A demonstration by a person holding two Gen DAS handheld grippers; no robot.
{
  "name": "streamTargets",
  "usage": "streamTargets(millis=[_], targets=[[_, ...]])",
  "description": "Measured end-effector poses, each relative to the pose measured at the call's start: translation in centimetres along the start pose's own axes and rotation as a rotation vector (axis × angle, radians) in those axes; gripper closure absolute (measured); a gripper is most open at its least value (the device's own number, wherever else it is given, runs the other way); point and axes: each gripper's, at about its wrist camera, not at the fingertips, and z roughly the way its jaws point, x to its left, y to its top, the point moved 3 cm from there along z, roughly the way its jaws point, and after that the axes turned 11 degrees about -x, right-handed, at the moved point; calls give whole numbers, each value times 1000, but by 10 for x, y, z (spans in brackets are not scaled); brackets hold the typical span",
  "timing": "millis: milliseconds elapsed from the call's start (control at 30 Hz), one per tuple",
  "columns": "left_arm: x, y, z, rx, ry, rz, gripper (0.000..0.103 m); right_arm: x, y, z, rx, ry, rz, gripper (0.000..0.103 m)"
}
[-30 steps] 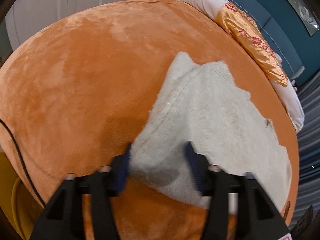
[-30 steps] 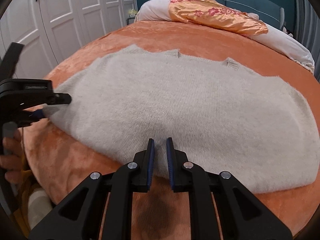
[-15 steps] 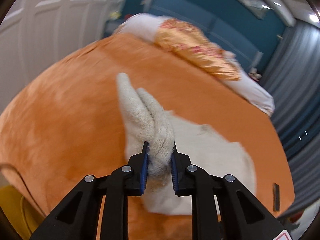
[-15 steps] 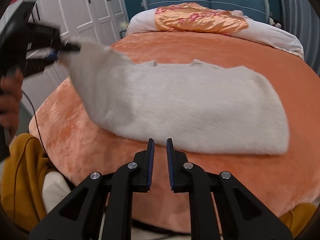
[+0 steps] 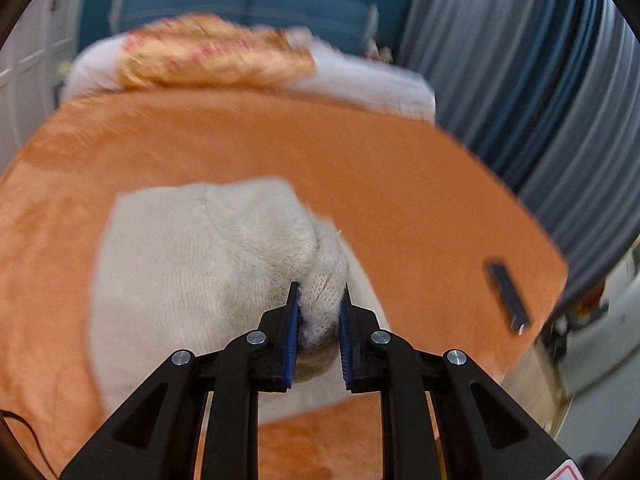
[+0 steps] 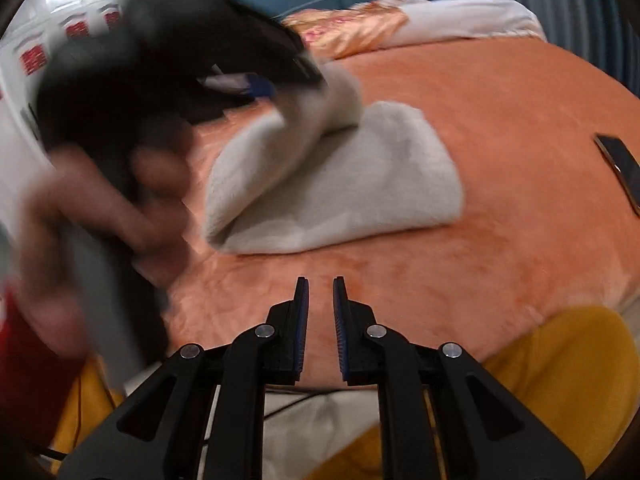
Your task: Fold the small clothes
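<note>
A cream knitted sweater (image 5: 192, 264) lies on the orange blanket of the bed (image 5: 420, 208), one side folded over onto the rest. My left gripper (image 5: 319, 300) is shut on a bunched edge of the sweater and holds it over the garment's right part. In the right wrist view the sweater (image 6: 360, 188) shows folded, with the left gripper (image 6: 288, 76) blurred above it. My right gripper (image 6: 320, 296) is shut and empty, above the blanket's near edge, clear of the sweater.
A dark phone (image 5: 506, 300) lies on the blanket at the right; it also shows in the right wrist view (image 6: 620, 164). Pillows with an orange satin cover (image 5: 212, 56) are at the bed's head. Grey curtains (image 5: 540, 80) hang to the right. Yellow cloth (image 6: 560, 380) is below the bed edge.
My left gripper closed on the sweater's left edge, lifted it and carried it across to the right, folding the sweater over itself. My right gripper backed away toward the bed edge, still shut.
</note>
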Motion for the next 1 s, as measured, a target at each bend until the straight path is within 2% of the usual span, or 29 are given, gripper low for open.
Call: streamTargets(millis=[67, 133, 200, 233, 267, 300, 400, 467, 533, 700, 800, 967, 1000], targets=[[-9, -31, 38, 105, 26, 22, 88, -8, 0, -4, 13, -11, 3, 90], [-10, -51, 55, 151, 52, 36, 86, -14, -1, -8, 32, -29, -3, 90], [-12, -50, 47, 106, 67, 50, 78, -15, 0, -13, 32, -45, -31, 88], [-12, -47, 41, 97, 71, 59, 78, -16, 1, -16, 30, -59, -50, 79], [-10, -41, 31, 86, 70, 61, 73, -18, 3, -18, 27, -60, -55, 73], [-6, -35, 20, 69, 62, 51, 63, -19, 5, -19, 19, -60, -60, 67], [18, -18, -25, -22, 87, 6, 40, -23, 14, -16, -3, -68, -75, 65], [42, -10, -46, -57, 127, -12, 36, -27, 23, -12, -28, -78, -76, 59], [66, -12, -64, -70, 184, -38, 35, -30, 30, -7, -50, -81, -78, 52], [122, -32, -76, -24, 285, -119, 35, -23, 47, 19, -85, -73, -110, 44], [133, -48, -78, 5, 287, -152, 35, -21, 54, 44, -85, -66, -118, 40], [137, -60, -70, 43, 304, -136, 35, -26, 58, 91, -29, -46, -54, 40], [138, -62, -66, 51, 308, -136, 35, -28, 59, 98, -18, -49, -43, 42]])
